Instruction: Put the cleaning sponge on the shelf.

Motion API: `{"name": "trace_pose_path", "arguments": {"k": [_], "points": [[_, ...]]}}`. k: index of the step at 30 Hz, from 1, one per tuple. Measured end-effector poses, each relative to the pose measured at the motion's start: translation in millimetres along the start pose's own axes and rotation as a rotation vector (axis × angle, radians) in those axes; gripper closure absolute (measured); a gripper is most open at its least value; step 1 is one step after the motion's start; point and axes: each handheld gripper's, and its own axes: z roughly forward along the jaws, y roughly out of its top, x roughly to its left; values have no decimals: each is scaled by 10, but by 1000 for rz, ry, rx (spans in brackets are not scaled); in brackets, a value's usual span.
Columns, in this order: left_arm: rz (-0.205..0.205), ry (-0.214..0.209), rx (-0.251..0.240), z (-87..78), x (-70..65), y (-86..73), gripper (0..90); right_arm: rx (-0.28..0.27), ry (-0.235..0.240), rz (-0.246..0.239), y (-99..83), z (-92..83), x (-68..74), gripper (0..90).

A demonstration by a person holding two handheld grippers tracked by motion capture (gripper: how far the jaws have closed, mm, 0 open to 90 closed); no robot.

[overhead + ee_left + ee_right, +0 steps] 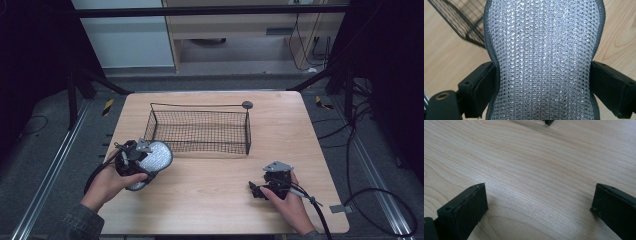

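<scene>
While left tool (142, 159) clamps silver pad (541, 60) beside basket (200, 131), right tool (539, 210) gapes empty.

A light wooden table (220, 200) with rounded corners carries the scene, its pale grain running across the top in the right gripper view. A black wire-mesh basket (200, 131) stands directly on it, toward the far middle, open side up, with a thin wire handle along its far edge ending in a small round knob (247, 105). A corner of the basket also shows on the wood in the left gripper view.
</scene>
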Motion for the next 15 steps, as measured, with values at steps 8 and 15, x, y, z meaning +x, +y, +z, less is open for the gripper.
{"name": "trace_pose_path", "arguments": {"k": [8, 15], "points": [[62, 42, -6, -4, 138, 268, 96, -2, 12, -11, 10, 12, -14, 4], [89, 78, -2, -21, 236, 442, 96, -2, 12, -11, 10, 12, -14, 4]]}}
